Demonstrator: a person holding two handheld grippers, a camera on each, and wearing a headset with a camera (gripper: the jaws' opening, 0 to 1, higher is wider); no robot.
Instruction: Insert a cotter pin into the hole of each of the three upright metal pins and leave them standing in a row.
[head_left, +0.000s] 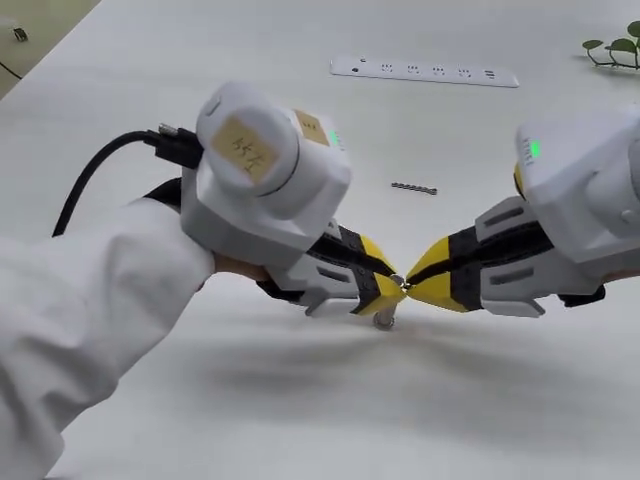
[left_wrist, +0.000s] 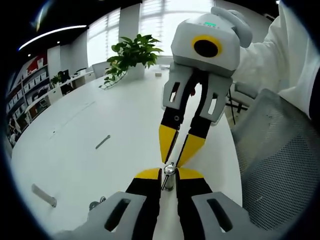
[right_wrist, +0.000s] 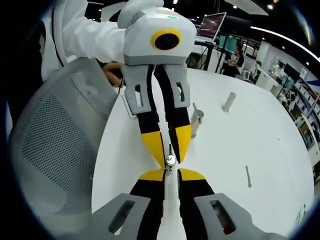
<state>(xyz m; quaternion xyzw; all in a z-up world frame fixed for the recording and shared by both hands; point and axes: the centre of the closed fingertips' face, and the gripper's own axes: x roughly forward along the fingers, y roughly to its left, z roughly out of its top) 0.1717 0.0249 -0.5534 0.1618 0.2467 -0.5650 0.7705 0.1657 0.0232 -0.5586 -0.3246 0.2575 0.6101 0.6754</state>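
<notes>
The metal pin (left_wrist: 170, 176) stands upright on the white bench (head_left: 300, 400), near its front edge, clamped between the narrowly closed jaws of the left gripper (head_left: 385, 290); it is a short silver cylinder with a rounded, shiny head. The right gripper (head_left: 420, 283) meets it tip to tip from the opposite side, both held low and roughly level, yellow tips almost touching above the pin's head. Its jaws are drawn nearly together on a thin silver sliver that appears to be a cotter pin (head_left: 402, 286), though it is too small to be sure. A white sleeve (head_left: 80, 320) covers the arm behind the left gripper. In the right gripper view two other metal pins (right_wrist: 196, 122) (right_wrist: 229, 101) stand apart farther along the bench, which makes three in all. One spare cotter pin (head_left: 414, 188) lies flat well beyond the grippers. Farther back are a white power strip (head_left: 425, 72) and a potted plant (left_wrist: 132, 50)
</notes>
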